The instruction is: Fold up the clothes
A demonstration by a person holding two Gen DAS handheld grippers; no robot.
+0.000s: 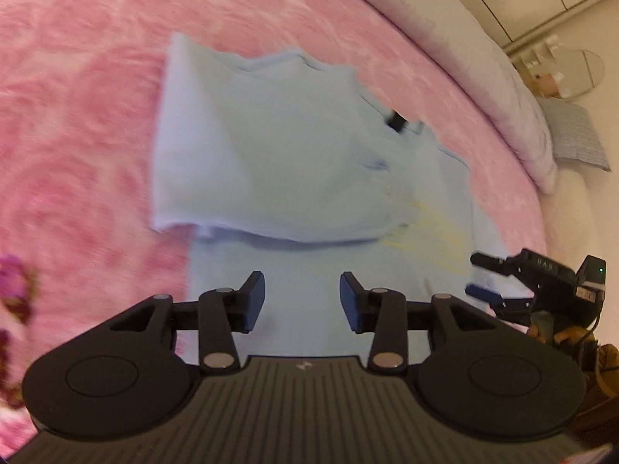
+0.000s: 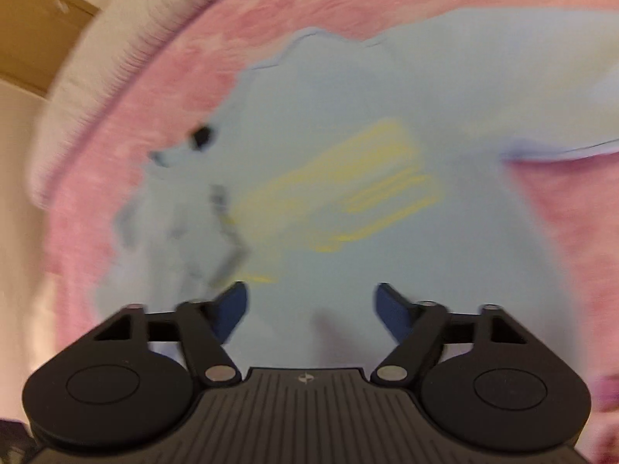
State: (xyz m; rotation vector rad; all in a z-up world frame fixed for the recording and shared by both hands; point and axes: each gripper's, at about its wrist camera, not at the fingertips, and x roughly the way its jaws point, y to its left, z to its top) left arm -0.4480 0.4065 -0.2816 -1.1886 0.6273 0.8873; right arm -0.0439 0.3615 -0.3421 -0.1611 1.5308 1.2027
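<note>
A light blue shirt (image 1: 271, 162) with a yellow print (image 1: 433, 228) lies partly folded on a pink blanket (image 1: 77, 116); its far half is folded over towards me. My left gripper (image 1: 302, 294) is open and empty above the shirt's near part. My right gripper (image 1: 479, 276) shows at the right edge of the left wrist view, open, at the shirt's right side. In the right wrist view the right gripper (image 2: 311, 305) is open and empty over the shirt (image 2: 348, 116), with the yellow print (image 2: 359, 185) ahead. A black tag (image 2: 202, 136) sits at the shirt's left edge.
The pink blanket (image 2: 580, 232) covers a bed with a white duvet (image 1: 483, 58) along its far edge. A round glass side table (image 1: 572, 73) and a blue pillow (image 1: 576, 135) stand beyond the bed. Both views are motion-blurred.
</note>
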